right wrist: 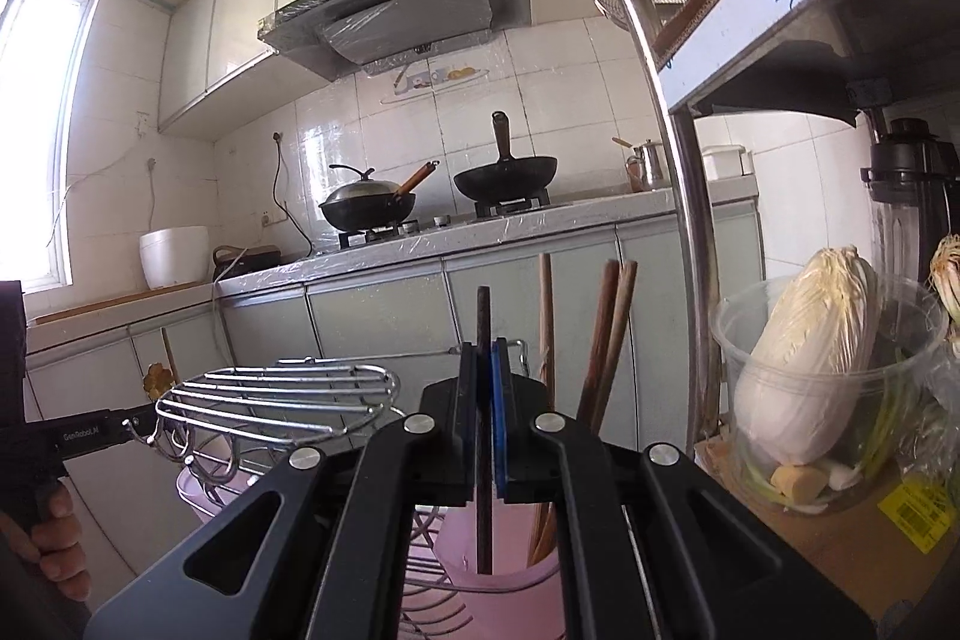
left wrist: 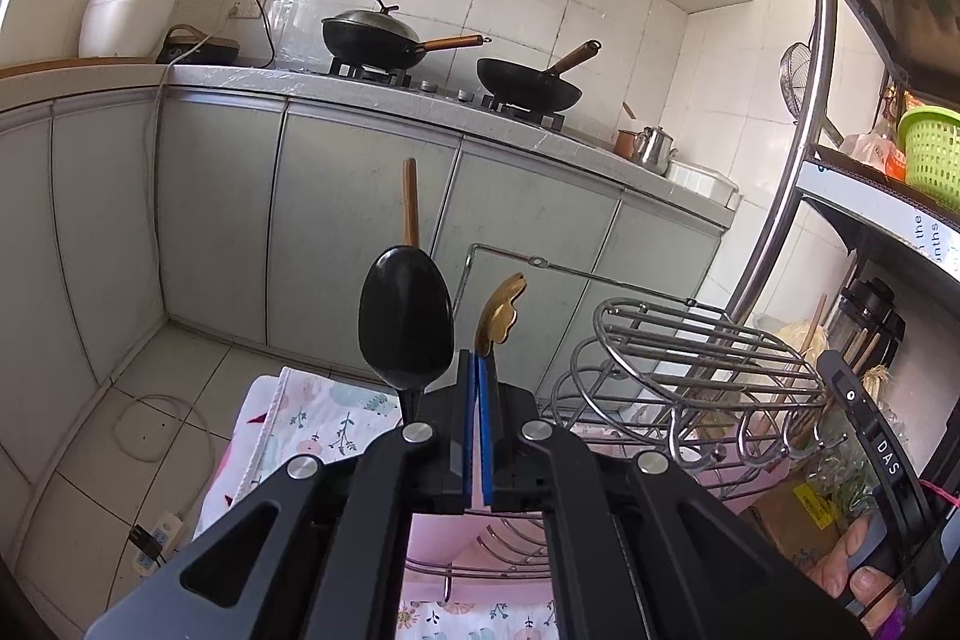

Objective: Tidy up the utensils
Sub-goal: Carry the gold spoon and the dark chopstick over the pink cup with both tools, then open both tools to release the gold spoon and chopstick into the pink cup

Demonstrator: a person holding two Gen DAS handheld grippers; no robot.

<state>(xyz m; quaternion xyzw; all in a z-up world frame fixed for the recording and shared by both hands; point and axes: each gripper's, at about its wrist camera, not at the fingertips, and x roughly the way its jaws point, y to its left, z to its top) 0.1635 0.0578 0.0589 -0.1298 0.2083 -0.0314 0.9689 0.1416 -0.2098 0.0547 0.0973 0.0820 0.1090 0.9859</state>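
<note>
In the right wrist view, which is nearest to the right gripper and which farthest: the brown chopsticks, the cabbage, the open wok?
From the right gripper:
1. Brown chopsticks, just right of its tips, standing in the pink holder.
2. Cabbage, further right, in a clear tub.
3. Open wok, far behind, on the stove.

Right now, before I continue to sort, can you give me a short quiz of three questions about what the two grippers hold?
1. True or false: the right gripper is open and empty.
2. What is clamped in the left gripper? A) a gold utensil B) a kettle C) a wok lid
3. Fill in: the dark stick in the right gripper has its lower end over the ____ holder.

Key: 1 false, it is shut on the dark stick; 2 A; 3 pink.
</note>
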